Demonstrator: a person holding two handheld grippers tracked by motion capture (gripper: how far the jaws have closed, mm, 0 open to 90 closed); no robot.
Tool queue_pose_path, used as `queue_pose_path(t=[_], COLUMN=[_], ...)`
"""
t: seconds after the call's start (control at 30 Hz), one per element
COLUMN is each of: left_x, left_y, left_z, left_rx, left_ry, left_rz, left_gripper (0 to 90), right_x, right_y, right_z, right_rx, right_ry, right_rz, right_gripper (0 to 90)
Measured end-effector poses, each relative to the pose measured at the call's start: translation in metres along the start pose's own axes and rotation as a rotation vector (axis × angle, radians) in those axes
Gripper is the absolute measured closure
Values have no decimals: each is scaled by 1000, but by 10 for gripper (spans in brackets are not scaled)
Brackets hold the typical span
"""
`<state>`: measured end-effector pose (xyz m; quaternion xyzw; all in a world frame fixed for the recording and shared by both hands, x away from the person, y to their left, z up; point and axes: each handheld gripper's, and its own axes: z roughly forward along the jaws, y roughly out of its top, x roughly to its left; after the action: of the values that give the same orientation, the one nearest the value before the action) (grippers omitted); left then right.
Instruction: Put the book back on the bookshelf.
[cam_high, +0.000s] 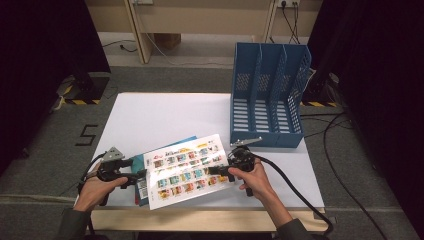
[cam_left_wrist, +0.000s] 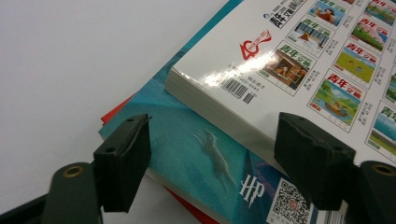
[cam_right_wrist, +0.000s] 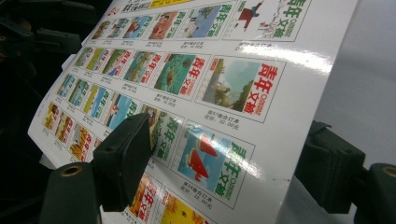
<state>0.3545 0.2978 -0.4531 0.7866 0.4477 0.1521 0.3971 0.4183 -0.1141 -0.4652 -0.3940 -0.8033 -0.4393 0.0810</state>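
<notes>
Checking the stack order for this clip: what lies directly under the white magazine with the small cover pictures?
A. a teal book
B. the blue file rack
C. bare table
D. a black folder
A: the left gripper view shows the white magazine resting on a teal book.

Both forearms reach in, the left gripper (cam_high: 141, 175) with jaws apart, the right gripper (cam_high: 212, 170) spread wide.

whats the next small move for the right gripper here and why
Probably close the right gripper on the top book's near edge. Its jaws stand open with that edge between them, so nothing grips the book yet. The left gripper is open at the stack's other end, and the blue file rack stands empty behind.
</notes>
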Motion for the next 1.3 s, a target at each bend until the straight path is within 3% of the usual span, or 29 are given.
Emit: queue_pose_path(t=[0.07,0.1,0.17,0.33,0.53,0.7,0.83,1.0,1.3], left_x=[0,0,0,0,-2,-4,-4,-7,-7], left_y=[0,0,0,0,1,1,0,1,0], left_z=[0,0,1,1,2,3,4,6,10], left_rx=[1,-1,-1,-2,-3,-10,-18,-32,-57], left_ry=[6,11,12,28,49,60,56,63,49], left_rz=[0,-1,-3,3,19,36,30,40,37], left_gripper=[244,224,220,195,161,164,163,163,163], right_x=[-1,-3,-6,-4,-1,7,14,18,29], right_y=[0,-1,0,3,14,27,38,50,65], right_z=[-1,-5,-10,-16,-28,-35,-40,-41,-48], right_rx=[-7,-50,-82,-106,-131,-137,-97,-101,-62], right_ry=[8,31,65,91,159,167,159,188,152], right_rz=[5,32,48,41,56,57,51,69,48], right_gripper=[276,341,379,409,501,533,542,567,579])
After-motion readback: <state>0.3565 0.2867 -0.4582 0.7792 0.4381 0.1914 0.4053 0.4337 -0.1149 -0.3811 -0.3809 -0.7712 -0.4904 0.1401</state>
